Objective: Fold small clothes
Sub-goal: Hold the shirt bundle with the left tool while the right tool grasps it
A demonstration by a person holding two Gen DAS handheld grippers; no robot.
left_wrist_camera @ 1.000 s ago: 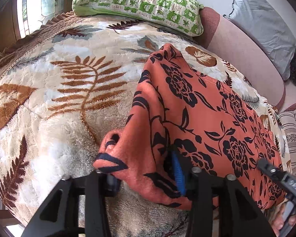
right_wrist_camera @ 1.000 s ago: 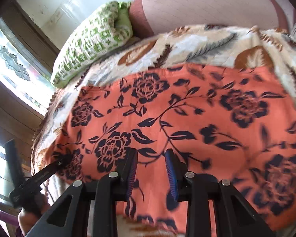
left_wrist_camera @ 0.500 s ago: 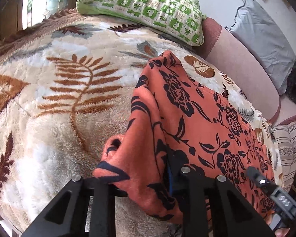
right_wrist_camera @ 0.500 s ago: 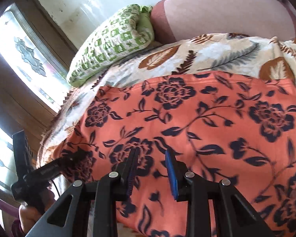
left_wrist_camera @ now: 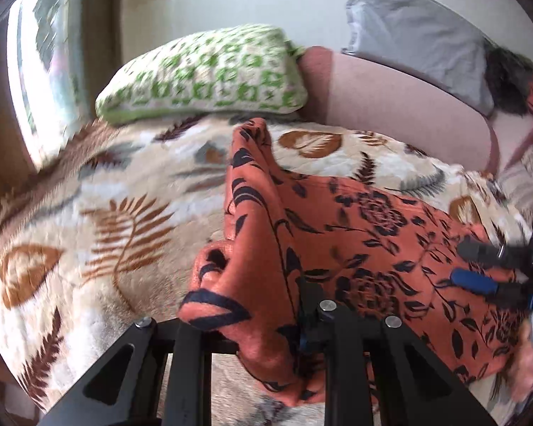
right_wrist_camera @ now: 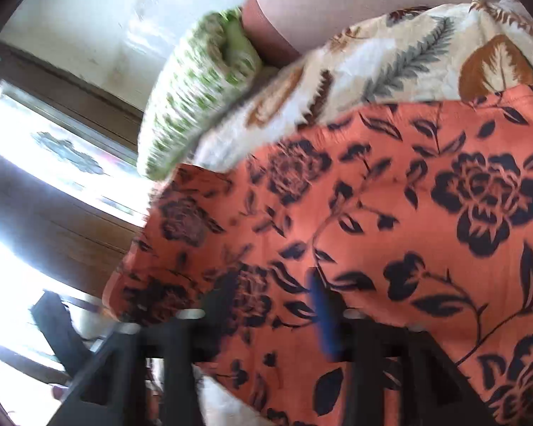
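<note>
An orange garment with a black flower print (left_wrist_camera: pixel 366 234) lies spread on the bed. Its near left corner is bunched and raised off the blanket. My left gripper (left_wrist_camera: pixel 248 323) has that corner between its fingers, and the jaws are closing on it. In the right wrist view the garment (right_wrist_camera: pixel 408 213) fills the frame, blurred by motion. My right gripper (right_wrist_camera: pixel 270 301) sits low over the cloth with its jaws opening and its pads spread apart, not pressing on the fabric. It also shows in the left wrist view as the right gripper (left_wrist_camera: pixel 479 266) above the garment's right side.
A cream plush blanket with brown and grey leaves (left_wrist_camera: pixel 106 220) covers the bed. A green-and-white pillow (left_wrist_camera: pixel 209 74) lies at the head, against a pink padded headboard (left_wrist_camera: pixel 391 99) with a grey pillow (left_wrist_camera: pixel 419 42) behind. A window (right_wrist_camera: pixel 53 156) is at the left.
My left gripper closed on the garment's corner and lifted it, so the view rose toward the headboard. My right gripper's fingers spread wide and it shifted over the cloth.
</note>
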